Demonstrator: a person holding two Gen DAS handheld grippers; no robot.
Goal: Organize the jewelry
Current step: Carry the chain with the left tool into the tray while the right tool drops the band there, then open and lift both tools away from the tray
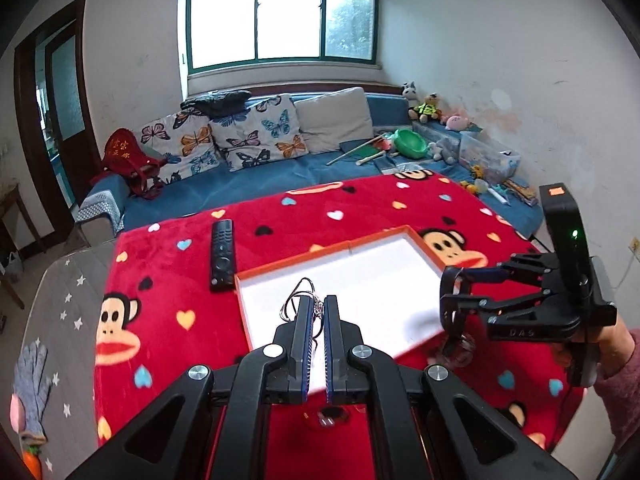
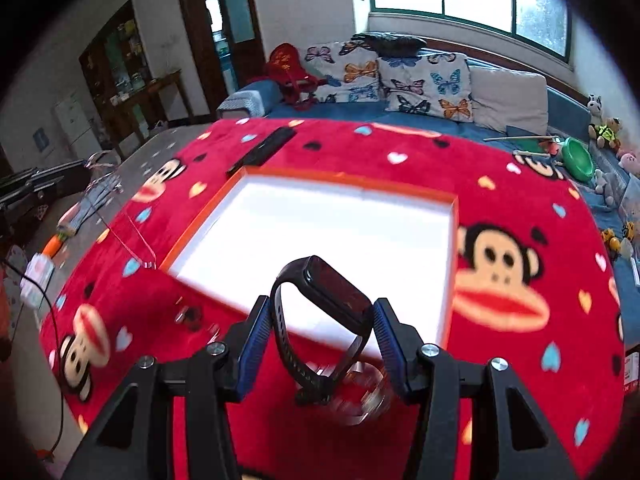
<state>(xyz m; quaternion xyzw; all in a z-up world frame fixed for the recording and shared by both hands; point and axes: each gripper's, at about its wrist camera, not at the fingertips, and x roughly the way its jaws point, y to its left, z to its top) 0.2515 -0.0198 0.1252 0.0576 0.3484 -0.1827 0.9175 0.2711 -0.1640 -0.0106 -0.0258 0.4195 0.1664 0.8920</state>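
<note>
A shallow orange-rimmed tray (image 1: 412, 233) with a white floor lies on the red blanket; it also shows in the right wrist view (image 2: 454, 240). My left gripper (image 1: 316, 308) is shut on a thin silver wire necklace (image 1: 298, 294) and holds it over the tray's near left part. My right gripper (image 2: 320, 314) is shut on a black smart band watch (image 2: 328, 304) and holds it above the tray's near edge; it also shows in the left wrist view (image 1: 454, 292). A clear round piece (image 2: 362, 396) lies blurred on the blanket below the watch.
A black remote (image 1: 221, 254) lies on the blanket left of the tray. A clear acrylic stand (image 2: 134, 240) sits at the tray's left in the right wrist view. A sofa with butterfly cushions (image 1: 236, 136) is behind the table. A grey glove (image 1: 30, 392) lies at far left.
</note>
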